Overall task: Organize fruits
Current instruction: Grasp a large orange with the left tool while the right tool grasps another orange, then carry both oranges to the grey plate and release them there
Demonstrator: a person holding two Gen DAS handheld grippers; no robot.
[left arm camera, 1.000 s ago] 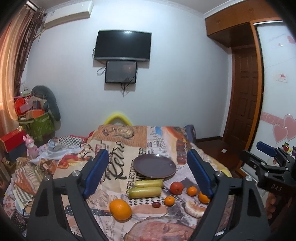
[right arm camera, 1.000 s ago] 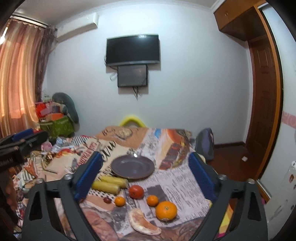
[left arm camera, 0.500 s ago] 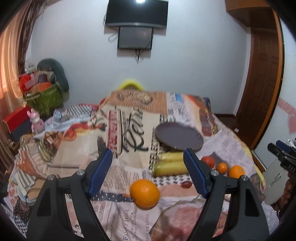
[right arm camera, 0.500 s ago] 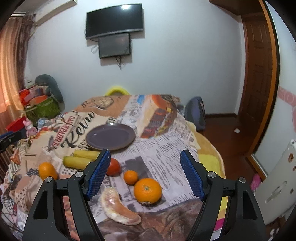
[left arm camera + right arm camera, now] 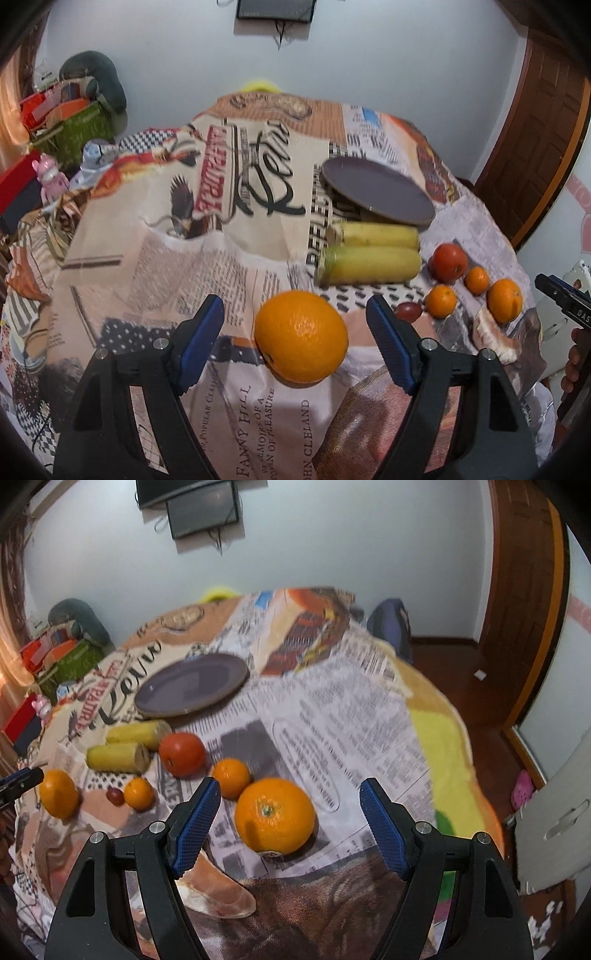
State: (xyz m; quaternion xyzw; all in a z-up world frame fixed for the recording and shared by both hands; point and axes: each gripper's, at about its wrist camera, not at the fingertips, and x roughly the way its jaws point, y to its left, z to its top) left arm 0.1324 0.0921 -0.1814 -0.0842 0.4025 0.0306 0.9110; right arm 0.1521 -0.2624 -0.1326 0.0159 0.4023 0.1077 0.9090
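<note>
Grippers over fruit on the printed cloth [image 5: 221, 258], both released, nothing clamped.

L gripper [image 5: 295, 325]: jaws apart, narrowed a bit moments ago, big orange [image 5: 301, 336] between pads w/o contact. R gripper [image 5: 290, 805]: same, jaws apart, narrowed earlier, second big orange [image 5: 275, 816] in the gap, stem end toward cam. From R orange: small orange [image 5: 231, 777] at 11, tomato [image 5: 183, 754] at 10. Two bananas [image 5: 369, 258] lie side by side, long axis 3–9 in L view, just below purple plate [image 5: 376, 195].

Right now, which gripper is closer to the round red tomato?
Right. The right gripper hovers just past the round red tomato; the left gripper sits beyond the two yellow corn cobs.
</note>
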